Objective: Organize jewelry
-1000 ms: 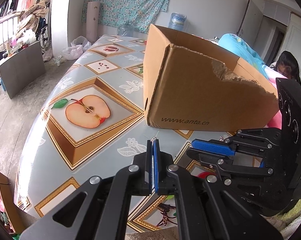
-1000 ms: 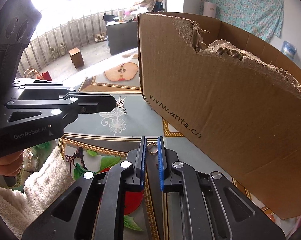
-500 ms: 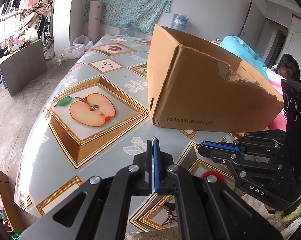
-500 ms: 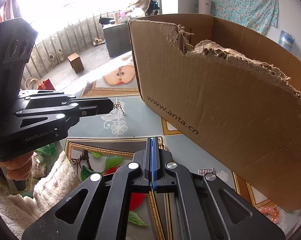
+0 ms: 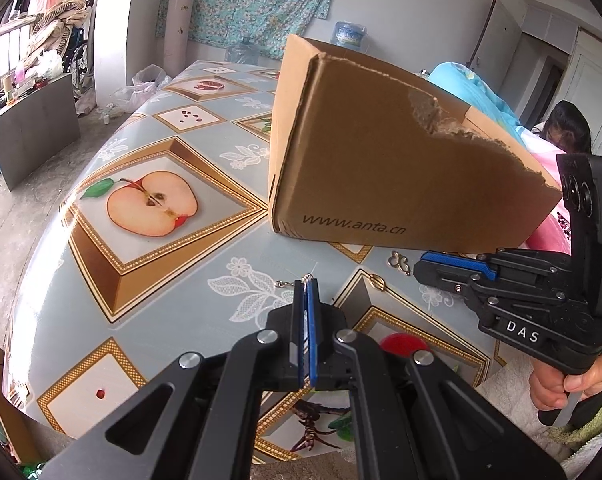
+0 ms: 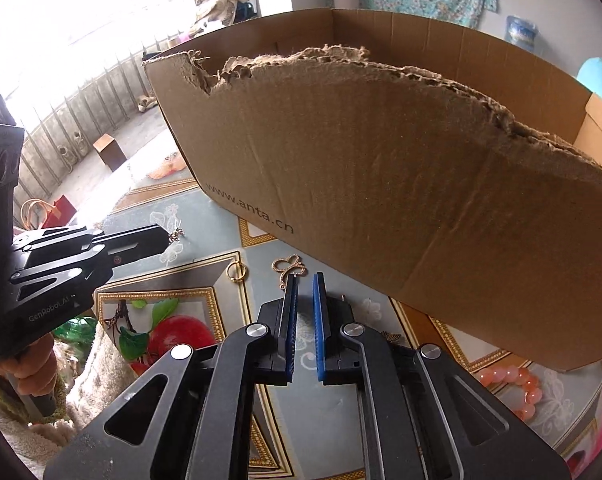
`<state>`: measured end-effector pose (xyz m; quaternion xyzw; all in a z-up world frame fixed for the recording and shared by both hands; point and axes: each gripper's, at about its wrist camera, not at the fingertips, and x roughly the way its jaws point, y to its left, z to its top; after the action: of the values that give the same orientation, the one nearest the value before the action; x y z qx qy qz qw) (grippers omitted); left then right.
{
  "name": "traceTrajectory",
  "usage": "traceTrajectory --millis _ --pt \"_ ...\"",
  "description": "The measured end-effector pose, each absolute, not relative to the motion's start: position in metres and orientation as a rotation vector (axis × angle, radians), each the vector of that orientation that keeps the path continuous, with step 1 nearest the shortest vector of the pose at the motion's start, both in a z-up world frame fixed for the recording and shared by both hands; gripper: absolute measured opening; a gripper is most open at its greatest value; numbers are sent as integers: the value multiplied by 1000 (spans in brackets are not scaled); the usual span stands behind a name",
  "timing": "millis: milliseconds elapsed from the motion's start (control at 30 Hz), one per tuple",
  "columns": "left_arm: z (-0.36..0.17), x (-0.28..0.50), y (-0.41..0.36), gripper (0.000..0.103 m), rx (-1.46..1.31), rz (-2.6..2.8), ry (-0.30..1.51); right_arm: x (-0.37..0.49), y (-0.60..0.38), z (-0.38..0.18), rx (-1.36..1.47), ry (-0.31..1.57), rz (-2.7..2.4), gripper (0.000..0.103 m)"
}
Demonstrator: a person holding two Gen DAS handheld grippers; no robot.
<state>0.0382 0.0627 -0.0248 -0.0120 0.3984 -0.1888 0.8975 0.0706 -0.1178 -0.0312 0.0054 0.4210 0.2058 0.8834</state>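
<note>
Two grippers work at jewelry beside a torn cardboard box.

Left wrist view: the left gripper (image 5: 306, 282) has its jaws clenched on a small chain piece (image 5: 291, 282) that pokes out at the tips, above the patterned worktop (image 5: 149, 280). A gold ring (image 5: 376, 281) and a butterfly-shaped pendant (image 5: 398, 259) lie on the worktop near the box (image 5: 381, 168), with the right gripper (image 5: 425, 266) just beside the pendant.
Right wrist view: the right gripper (image 6: 305, 280) has its jaws opening with nothing between them; the pendant (image 6: 289, 266) lies just ahead of the tips, the ring (image 6: 236, 271) to its left. A pink bead bracelet (image 6: 515, 386) lies by the box's near corner.
</note>
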Motion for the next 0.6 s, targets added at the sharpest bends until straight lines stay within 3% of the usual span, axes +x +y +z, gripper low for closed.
traceTrajectory --millis 600 --pt "-29 42 69 1 -34 -367 833 70 -54 -29 -33 873 559 11"
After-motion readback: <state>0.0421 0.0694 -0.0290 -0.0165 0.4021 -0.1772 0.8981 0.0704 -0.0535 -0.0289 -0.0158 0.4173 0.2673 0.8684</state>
